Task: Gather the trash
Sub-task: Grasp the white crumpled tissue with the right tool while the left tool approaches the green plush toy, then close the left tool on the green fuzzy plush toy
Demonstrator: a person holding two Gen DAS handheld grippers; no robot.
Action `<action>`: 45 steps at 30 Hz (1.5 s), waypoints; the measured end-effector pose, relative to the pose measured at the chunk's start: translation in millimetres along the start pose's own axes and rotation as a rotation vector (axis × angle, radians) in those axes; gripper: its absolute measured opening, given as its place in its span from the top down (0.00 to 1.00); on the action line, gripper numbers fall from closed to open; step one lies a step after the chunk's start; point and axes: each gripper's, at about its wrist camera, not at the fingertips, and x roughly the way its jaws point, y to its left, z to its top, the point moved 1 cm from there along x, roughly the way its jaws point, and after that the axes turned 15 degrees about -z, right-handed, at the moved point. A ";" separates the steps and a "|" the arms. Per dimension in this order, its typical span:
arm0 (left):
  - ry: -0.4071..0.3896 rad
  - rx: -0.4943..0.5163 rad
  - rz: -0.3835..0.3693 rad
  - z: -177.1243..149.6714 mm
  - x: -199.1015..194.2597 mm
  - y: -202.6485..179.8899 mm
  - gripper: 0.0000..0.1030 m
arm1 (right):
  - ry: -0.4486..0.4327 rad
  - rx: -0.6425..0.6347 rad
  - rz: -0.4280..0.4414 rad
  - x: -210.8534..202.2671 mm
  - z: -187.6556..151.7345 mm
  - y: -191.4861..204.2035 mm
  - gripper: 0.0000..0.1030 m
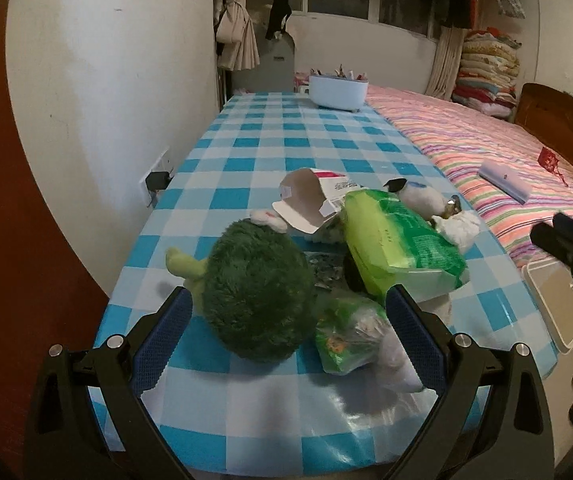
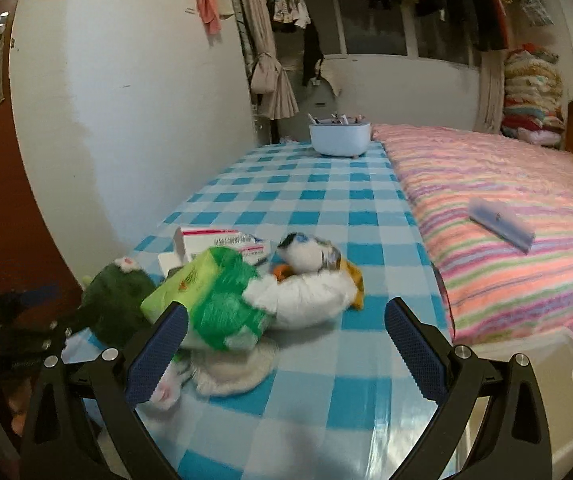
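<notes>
Apparently nothing collected yet. Left hand-held gripper (image 1: 288, 320): jaws wide, empty, hovering over the near end of the tabletop (image 1: 270, 136), straddling the green plush toy (image 1: 256, 288) and a small crumpled wrapper (image 1: 346, 336). Trash pile, left to right: torn cardboard box (image 1: 310, 204), green plastic package (image 1: 402, 244), white tissue (image 1: 460, 228), all mixed with plush toys. Right hand-held gripper (image 2: 286, 334): jaws wide, empty, near the package. White bin (image 1: 558, 304) sits below the tabletop's right edge, contents not visible. All pickups remain.
</notes>
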 end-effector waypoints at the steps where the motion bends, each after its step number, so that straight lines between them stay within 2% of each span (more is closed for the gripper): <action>1: 0.006 -0.001 0.000 0.0 2.8 0.7 0.07 | 0.020 0.009 -0.003 6.3 1.7 -2.7 0.07; 5: 0.022 -0.013 -0.015 0.7 11.9 4.4 0.07 | 0.156 0.114 0.051 44.8 2.2 -17.3 0.07; 9: 0.045 -0.005 -0.008 0.3 23.0 4.6 0.07 | 0.214 0.156 0.053 71.6 0.9 -18.1 0.08; 13: 0.060 -0.012 -0.006 -0.8 30.9 7.8 0.07 | 0.245 0.148 0.050 89.5 -1.3 -12.0 0.16; 15: 0.066 -0.021 -0.005 -0.6 34.6 9.8 0.07 | 0.258 0.137 0.062 95.2 -2.8 -8.4 0.28; 17: 0.070 -0.026 -0.002 -0.8 37.0 11.7 0.07 | 0.280 0.132 0.086 101.4 -4.8 -5.3 0.49; 19: 0.071 -0.028 0.001 -1.0 38.7 13.5 0.07 | 0.298 0.128 0.092 105.8 -7.9 -3.6 0.65; 25: 0.079 -0.020 0.007 -2.2 43.0 16.1 0.07 | 0.241 0.106 0.105 96.8 -11.4 -5.1 0.88; 32: 0.087 -0.062 -0.016 -4.7 46.2 30.6 0.07 | 0.087 0.108 0.104 51.1 0.1 -13.0 0.89; 37: 0.079 -0.082 -0.007 0.2 48.2 36.1 0.09 | 0.060 0.112 0.126 31.4 -2.8 -11.9 0.89; 40: 0.080 -0.087 0.025 3.0 50.5 39.4 0.24 | 0.060 0.119 0.145 25.4 -6.0 -12.2 0.89; 42: 0.085 -0.090 0.021 4.6 52.6 41.5 0.26 | 0.049 0.119 0.148 19.4 -6.6 -12.5 0.89; 45: 0.073 -0.101 0.021 5.7 52.3 42.5 0.36 | 0.033 0.112 0.154 10.2 -8.2 -9.9 0.89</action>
